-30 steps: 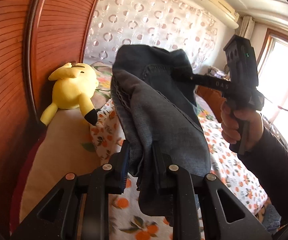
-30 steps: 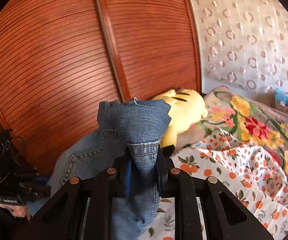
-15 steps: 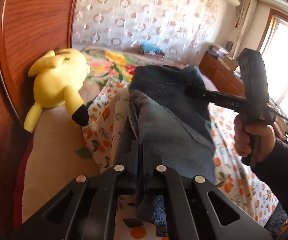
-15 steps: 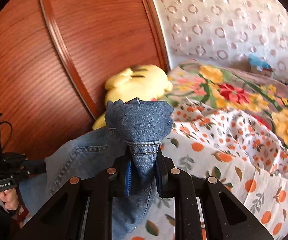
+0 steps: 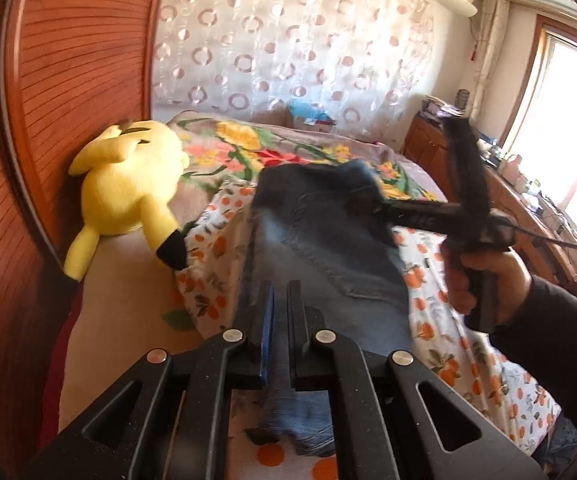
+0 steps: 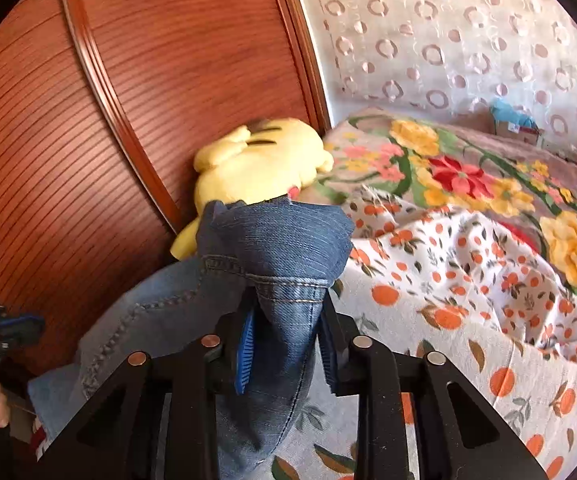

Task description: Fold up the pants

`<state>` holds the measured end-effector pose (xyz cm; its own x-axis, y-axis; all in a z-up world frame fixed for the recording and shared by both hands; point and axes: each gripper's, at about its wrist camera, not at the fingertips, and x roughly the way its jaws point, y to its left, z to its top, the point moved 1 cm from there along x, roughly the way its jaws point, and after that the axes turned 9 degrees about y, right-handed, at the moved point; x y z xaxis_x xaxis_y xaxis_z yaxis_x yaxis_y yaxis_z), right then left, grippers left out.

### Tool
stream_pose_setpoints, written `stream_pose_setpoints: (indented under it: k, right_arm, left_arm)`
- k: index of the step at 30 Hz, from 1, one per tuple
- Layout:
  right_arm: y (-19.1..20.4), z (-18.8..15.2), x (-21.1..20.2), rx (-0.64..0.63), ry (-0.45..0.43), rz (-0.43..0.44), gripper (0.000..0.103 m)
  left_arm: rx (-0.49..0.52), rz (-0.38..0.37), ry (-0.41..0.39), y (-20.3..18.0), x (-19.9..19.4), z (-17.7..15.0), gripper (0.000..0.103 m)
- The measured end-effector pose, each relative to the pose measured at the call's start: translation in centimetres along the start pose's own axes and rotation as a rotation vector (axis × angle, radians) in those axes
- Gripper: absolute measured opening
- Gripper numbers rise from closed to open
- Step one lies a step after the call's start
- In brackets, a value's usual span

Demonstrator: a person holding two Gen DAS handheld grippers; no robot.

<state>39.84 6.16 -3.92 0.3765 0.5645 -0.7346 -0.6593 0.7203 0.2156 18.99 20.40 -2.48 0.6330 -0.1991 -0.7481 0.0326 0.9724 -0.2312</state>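
Blue jeans (image 5: 328,248) lie folded on the orange-print sheet (image 5: 444,320), running away from me. My left gripper (image 5: 282,288) is at their near end, jaws almost together just over the denim. No fold rises between them. In the right wrist view it (image 6: 28,322) sits at the far left, apart from the cloth edge. My right gripper (image 5: 370,198), held by a hand (image 5: 484,276), is at the far corner. Its jaws are opening. A bunched fold of the jeans (image 6: 284,248) stands between its (image 6: 286,304) blue pads (image 6: 244,344), and the left pad is off the cloth.
A yellow plush toy (image 5: 128,192) lies against the ribbed wooden headboard (image 5: 68,80), left of the jeans. A floral blanket (image 6: 468,176) covers the bed beyond. A wooden dresser (image 5: 528,208) with small items stands at the right under the window.
Both grippers have come down and the hanging jeans now lie on the sheet. The left jaws closed from a thick fold to nearly together. The right jaws have widened around their fold.
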Motion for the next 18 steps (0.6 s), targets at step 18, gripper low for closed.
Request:
stream_pose_setpoints:
  k: [18]
  right_arm:
    - [-0.4, 1.5, 0.6, -0.091, 0.021, -0.100, 0.037]
  left_arm:
    - [0.041, 0.052, 0.123, -1.5, 4.3, -3.9, 0.012]
